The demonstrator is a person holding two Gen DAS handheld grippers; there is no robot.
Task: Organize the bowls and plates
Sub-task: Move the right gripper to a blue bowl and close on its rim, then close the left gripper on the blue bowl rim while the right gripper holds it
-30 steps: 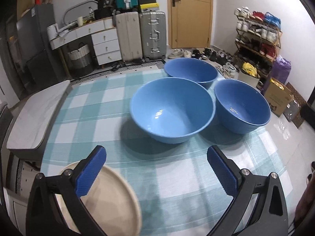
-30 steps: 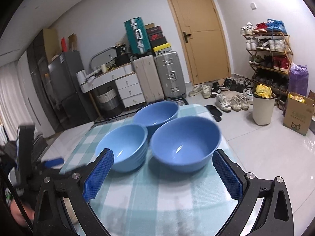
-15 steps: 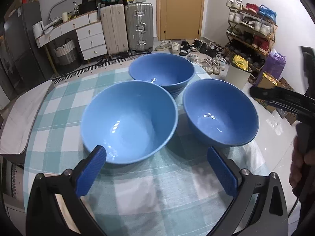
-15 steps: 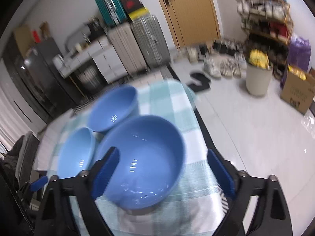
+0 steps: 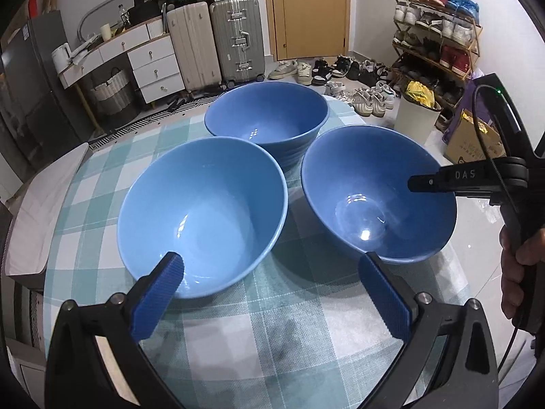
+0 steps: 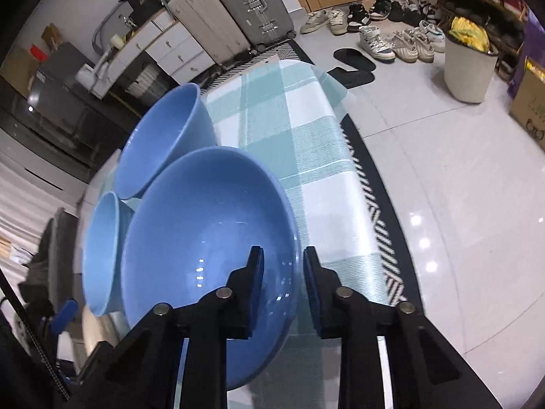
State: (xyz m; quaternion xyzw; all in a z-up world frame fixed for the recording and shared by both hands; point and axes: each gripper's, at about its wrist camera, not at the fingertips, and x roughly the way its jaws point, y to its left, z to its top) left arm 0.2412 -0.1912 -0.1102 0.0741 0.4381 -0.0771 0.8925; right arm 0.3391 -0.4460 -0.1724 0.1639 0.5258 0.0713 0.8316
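Bowls, three of them and all blue, sit close together on a counter (image 5: 299,334) covered with a teal-and-white checked cloth. From the left wrist view, the near bowl (image 5: 204,211) is at front left, the right bowl (image 5: 374,194) is beside it with a narrow strip of cloth between them, and the far bowl (image 5: 269,119) is behind both, its base tucked between their rims.

The left tool (image 5: 272,286) hovers low over the cloth in front of the bowls. Its blue-padded fingers (image 5: 160,293) are spread wide with nothing between them; one finger overlaps the near bowl's front rim in the picture, but whether it touches cannot be told.

The right tool (image 6: 282,279) has just been closing. Its two fingers are now drawn near together over the right-hand rim of the right bowl (image 6: 204,238), one finger inside the bowl and the other outside, with the wall between them. Whether the pads press on the wall is not clear. In the left wrist view this tool shows as a black arm reaching over that bowl's rim, held by a hand (image 5: 517,272) at the frame's right edge.

Behind the counter are suitcases (image 5: 235,37), a white drawer unit (image 5: 153,64), a wooden door (image 5: 306,10), shoes on the floor and a shoe rack (image 5: 439,44).
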